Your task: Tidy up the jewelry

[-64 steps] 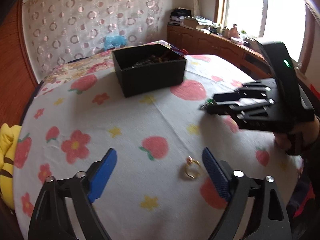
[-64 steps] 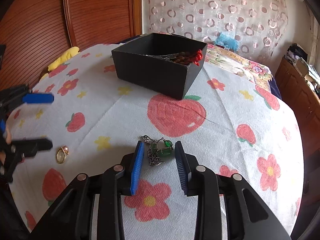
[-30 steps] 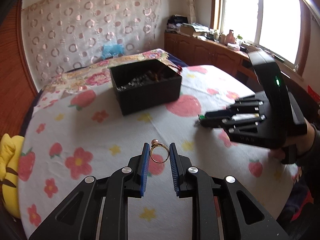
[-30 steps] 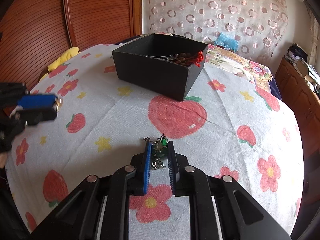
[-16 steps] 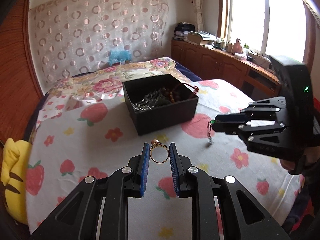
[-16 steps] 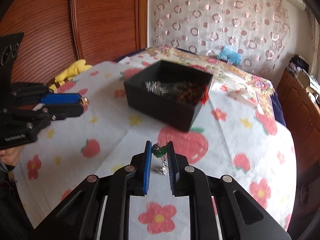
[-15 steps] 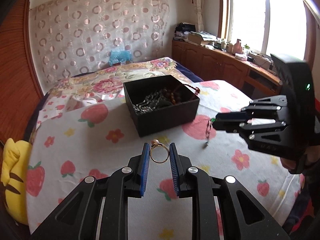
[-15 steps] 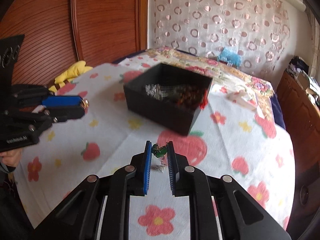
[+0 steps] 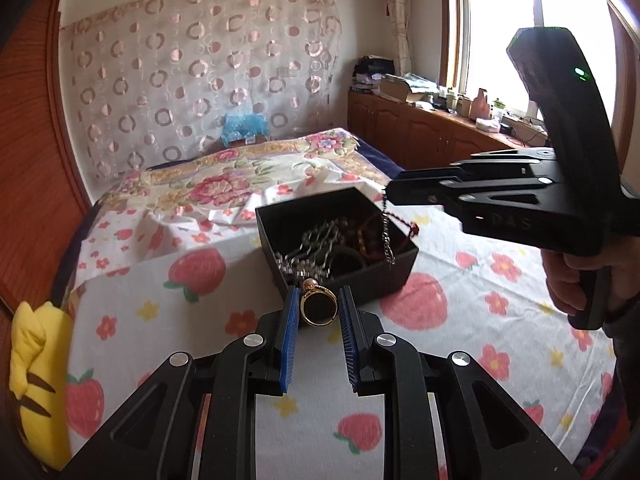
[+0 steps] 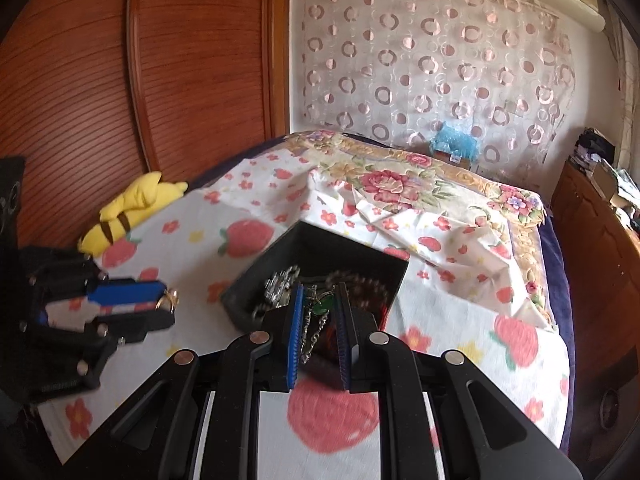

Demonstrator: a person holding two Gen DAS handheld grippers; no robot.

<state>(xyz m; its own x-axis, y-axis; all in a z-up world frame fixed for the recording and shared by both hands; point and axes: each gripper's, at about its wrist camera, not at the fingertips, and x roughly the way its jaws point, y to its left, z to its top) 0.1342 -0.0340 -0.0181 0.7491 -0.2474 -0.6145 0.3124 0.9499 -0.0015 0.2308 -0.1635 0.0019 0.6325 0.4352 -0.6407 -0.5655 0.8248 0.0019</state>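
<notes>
Left gripper (image 9: 319,308): clamped on 1 gold ring (image 9: 316,307), black box (image 9: 384,280) just ahead. Right gripper (image 10: 319,304): clamped on 1 green-stone chain (image 10: 318,314), above box

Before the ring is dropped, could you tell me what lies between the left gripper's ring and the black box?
Nothing: in the left wrist view the gold ring sits just before the black box, no object between.

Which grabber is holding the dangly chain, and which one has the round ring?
The right gripper holds the dangly chain with the green stone, hanging over the black box. The left gripper pinches the gold ring.
</notes>
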